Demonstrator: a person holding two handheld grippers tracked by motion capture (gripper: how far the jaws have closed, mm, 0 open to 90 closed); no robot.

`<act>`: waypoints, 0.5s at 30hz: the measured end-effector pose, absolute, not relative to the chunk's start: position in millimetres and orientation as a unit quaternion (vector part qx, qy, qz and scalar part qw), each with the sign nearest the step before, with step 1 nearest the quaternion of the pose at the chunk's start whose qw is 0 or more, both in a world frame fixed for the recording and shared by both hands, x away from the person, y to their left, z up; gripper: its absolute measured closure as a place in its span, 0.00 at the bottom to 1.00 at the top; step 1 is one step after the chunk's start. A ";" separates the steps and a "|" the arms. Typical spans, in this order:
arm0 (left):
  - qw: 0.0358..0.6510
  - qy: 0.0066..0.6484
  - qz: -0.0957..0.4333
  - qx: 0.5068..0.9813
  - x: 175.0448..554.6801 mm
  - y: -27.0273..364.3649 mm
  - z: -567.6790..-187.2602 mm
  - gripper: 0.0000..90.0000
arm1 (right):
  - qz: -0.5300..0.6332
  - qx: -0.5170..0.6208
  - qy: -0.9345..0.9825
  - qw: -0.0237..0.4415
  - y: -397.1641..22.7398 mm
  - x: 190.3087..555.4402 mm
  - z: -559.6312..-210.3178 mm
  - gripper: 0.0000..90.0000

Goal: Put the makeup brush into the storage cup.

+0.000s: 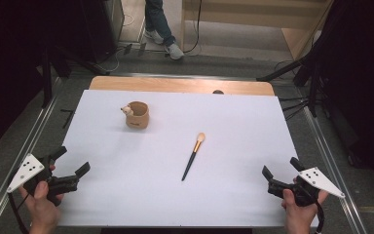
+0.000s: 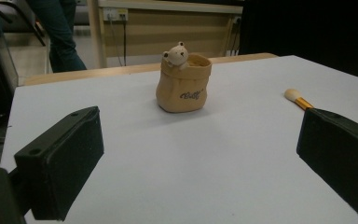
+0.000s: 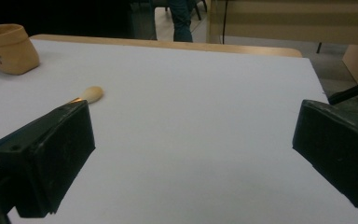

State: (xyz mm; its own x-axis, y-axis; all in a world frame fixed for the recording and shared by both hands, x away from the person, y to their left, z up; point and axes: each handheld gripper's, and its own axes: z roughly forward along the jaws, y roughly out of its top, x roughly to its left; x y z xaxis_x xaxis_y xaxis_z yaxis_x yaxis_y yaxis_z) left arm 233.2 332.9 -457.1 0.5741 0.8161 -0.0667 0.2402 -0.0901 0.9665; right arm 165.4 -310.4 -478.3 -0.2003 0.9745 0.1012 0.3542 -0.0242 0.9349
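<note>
Left gripper (image 1: pixel 73 168) gapes wide, empty; right gripper (image 1: pixel 282 168) too — nothing touched.

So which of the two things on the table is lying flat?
The brush, flat mid-table with its bristles pointing away; the bear pot stands upright.

White-topped table (image 1: pixel 141 195) with a wooden far edge carries a tan bag-shaped pot (image 1: pixel 137 115) with a small bear figure on its rim, upright at far left, and a makeup brush (image 1: pixel 193 156) lying flat near centre, well apart.
</note>
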 end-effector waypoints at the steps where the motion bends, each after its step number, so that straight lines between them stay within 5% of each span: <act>1: 0.555 0.380 0.259 0.693 233.1 332.2 -457.3 0.01 | 0.469 0.536 0.619 0.330 -308.3 166.8 -477.7 0.00; 15: 0.556 0.377 0.256 0.695 232.4 330.0 -457.1 0.01 | 0.481 0.497 0.652 0.311 -256.7 199.2 -457.8 0.00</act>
State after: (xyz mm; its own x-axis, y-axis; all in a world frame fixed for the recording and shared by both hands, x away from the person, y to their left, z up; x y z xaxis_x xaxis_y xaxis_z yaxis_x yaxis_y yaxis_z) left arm 232.4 330.0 -457.1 0.5848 0.8088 -0.0622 0.2388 -0.0984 0.9661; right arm 199.2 -256.7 -457.8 -0.3133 0.9469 0.0728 0.3483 0.0433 0.9364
